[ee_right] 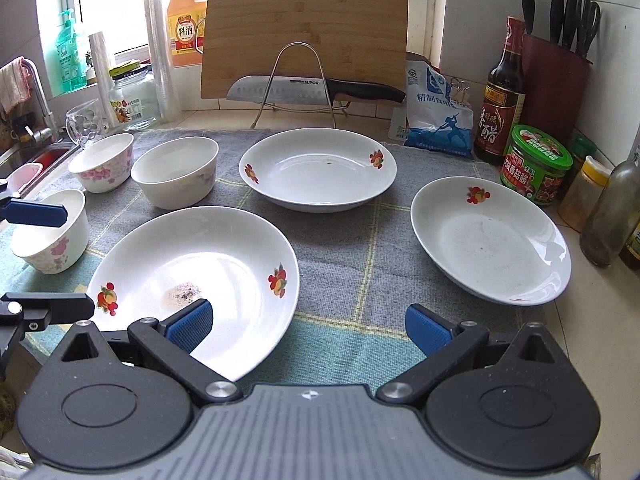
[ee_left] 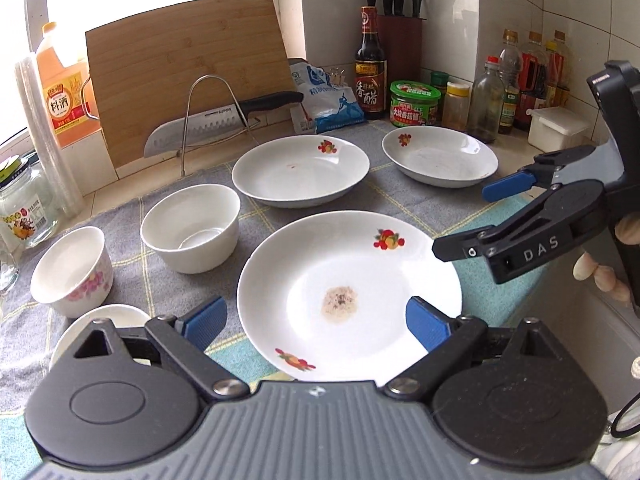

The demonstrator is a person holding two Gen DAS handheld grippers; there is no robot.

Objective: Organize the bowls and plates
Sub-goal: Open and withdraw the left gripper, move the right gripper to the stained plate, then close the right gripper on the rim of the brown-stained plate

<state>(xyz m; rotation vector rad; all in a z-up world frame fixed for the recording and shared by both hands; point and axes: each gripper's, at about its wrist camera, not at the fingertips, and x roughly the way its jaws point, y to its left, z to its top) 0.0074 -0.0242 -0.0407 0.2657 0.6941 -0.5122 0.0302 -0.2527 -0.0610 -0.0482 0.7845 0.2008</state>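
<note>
Three plates, three bowls; both claws (left, right) gape empty.

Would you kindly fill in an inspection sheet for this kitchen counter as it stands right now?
Surface: grey and teal checked cloth over a tiled counter.
Job's things: three fruit-print plates apart on the cloth, near plate with a brownish stain, middle plate, far plate; plain white bowl and two floral bowls, all upright and unstacked.
Clutter: knife on a wire rack against the cutting board; salt bag, vinegar bottle, green-lidded jar, glass jar, oil bottles.
Grippers: left gripper open above the near plate; right gripper open, empty.
Cables: nothing seen.
Surroundings: window, tiled wall, knife block, sink at left.
</note>
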